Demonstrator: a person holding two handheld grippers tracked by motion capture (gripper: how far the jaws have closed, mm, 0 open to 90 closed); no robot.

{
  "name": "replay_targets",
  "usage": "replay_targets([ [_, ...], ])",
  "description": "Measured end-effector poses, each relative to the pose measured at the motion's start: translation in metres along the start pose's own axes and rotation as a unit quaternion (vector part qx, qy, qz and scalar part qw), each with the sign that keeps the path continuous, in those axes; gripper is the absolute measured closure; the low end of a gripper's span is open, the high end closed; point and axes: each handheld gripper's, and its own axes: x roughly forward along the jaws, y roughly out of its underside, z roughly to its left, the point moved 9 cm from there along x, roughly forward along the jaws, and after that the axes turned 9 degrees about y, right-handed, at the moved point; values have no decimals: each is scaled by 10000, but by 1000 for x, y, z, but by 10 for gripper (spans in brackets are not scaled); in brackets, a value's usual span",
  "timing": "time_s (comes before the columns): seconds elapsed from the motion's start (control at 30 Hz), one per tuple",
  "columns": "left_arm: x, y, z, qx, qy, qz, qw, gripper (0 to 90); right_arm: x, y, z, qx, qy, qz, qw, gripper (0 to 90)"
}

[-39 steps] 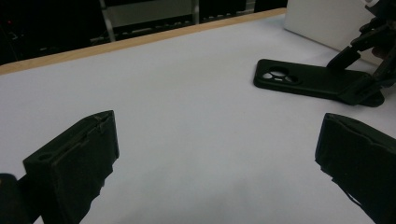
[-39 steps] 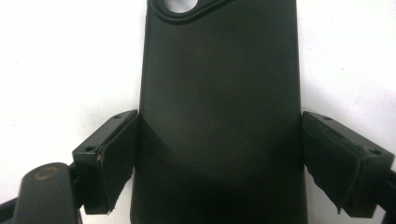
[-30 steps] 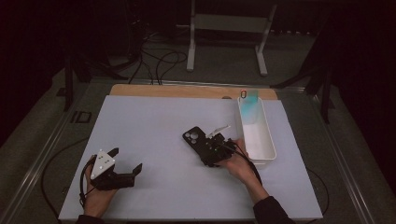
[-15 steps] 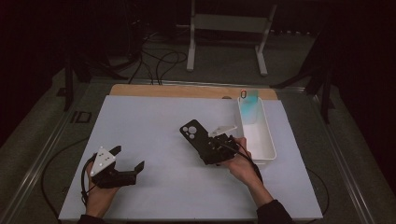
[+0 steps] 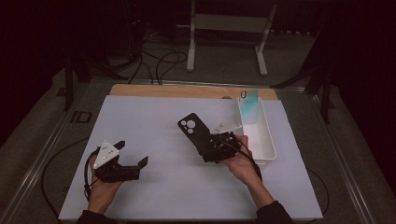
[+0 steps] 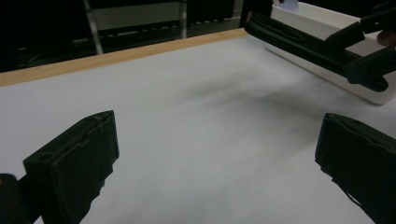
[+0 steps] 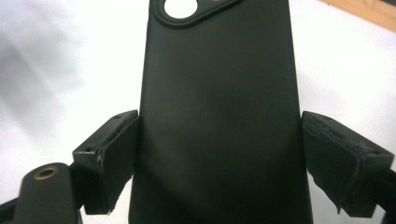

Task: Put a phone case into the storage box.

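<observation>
Holding the case (image 5: 196, 133) clamped in your right gripper (image 5: 212, 144) beside the tray (image 5: 268, 140), you have it lifted but unplaced; left gripper (image 5: 133, 156) sits open, idle.

A dim lab: white-topped table (image 5: 154, 121), floor cables (image 5: 159, 60), a metal stand (image 5: 229, 37) behind.
</observation>
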Motion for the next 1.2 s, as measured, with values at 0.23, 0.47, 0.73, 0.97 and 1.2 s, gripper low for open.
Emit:
replay_targets([
  [0.23,9,-9,-6,67,84,102,9999,1,-5,-5,3,46,-56,-152,9999,146],
  [0.47,22,-25,-14,106,210,127,9996,1,-12,-9,5,161,-134,-346,9992,145],
  [0.73,37,-43,-23,157,361,147,9991,1,-18,-11,9,174,-238,-547,9981,144],
  [0.97,49,-54,-31,153,503,180,9985,2,-23,-16,15,127,-308,-720,9968,144],
  [1.2,61,-66,-41,200,612,209,9977,2,-28,-21,21,121,-339,-874,9955,144],
])
